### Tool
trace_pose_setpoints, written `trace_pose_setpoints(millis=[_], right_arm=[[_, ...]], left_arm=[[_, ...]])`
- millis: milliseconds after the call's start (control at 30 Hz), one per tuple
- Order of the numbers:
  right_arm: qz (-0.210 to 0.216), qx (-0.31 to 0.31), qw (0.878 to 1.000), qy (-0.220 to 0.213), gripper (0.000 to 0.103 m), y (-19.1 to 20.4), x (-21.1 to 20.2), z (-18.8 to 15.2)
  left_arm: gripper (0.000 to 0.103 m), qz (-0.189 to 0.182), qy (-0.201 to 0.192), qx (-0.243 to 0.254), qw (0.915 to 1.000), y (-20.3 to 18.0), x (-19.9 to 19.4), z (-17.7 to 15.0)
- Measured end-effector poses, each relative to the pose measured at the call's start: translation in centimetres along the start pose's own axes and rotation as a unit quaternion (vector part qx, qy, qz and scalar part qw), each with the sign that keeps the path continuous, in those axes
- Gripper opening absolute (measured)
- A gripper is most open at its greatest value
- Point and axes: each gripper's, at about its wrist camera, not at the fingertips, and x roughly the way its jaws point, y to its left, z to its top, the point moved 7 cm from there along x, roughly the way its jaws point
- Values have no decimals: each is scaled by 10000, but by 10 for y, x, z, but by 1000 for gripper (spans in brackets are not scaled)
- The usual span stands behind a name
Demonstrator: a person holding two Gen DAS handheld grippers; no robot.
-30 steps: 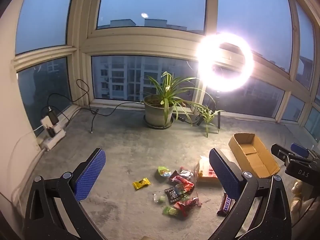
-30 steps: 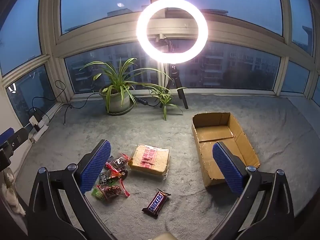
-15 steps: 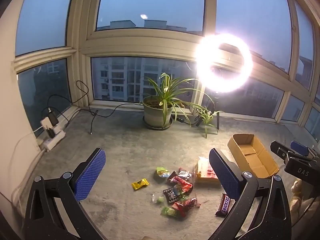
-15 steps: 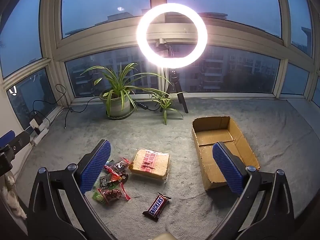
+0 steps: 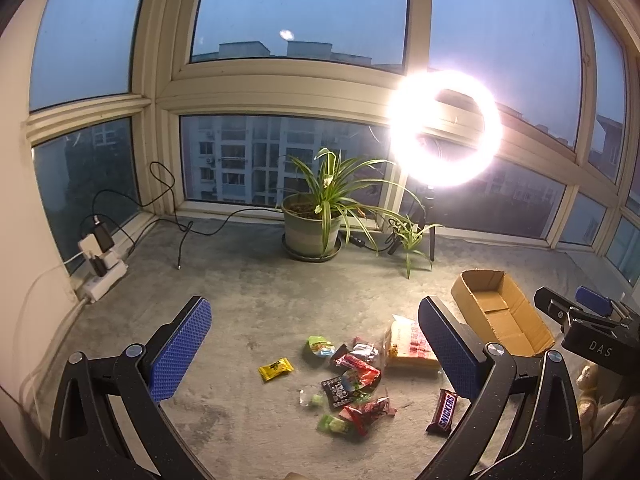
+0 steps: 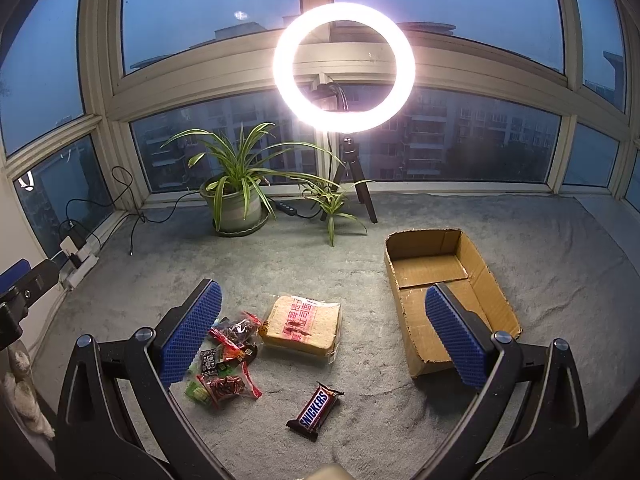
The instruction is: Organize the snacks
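Several small snack packets [image 5: 352,380] lie in a loose pile on the grey carpet, also in the right wrist view [image 6: 228,356]. A yellow packet [image 5: 276,369] lies apart to the left. A Snickers bar [image 6: 316,410] lies in front, also in the left wrist view [image 5: 444,412]. A large wrapped biscuit pack [image 6: 306,324] lies beside the pile. An open, empty cardboard box [image 6: 444,288] stands to the right. My left gripper [image 5: 316,352] is open and empty above the pile. My right gripper [image 6: 324,340] is open and empty above the biscuit pack.
A potted plant [image 6: 236,204] and a smaller plant [image 6: 332,204] stand at the back by the windows. A lit ring light on a tripod [image 6: 344,68] stands behind them. A power strip with chargers and cables [image 5: 100,264] lies at the left wall.
Both grippers have drifted slightly, so the snacks and box sit a little differently in each view. Both stay open and empty. No snack has moved.
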Motion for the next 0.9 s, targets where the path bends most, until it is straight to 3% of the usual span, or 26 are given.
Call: trace_pose_setpoints(millis=[900], right_arm=[[11,-1,10000,29,103,0,1,-6]], left_arm=[[103,-42,-19,12,10000,-5,0,2]])
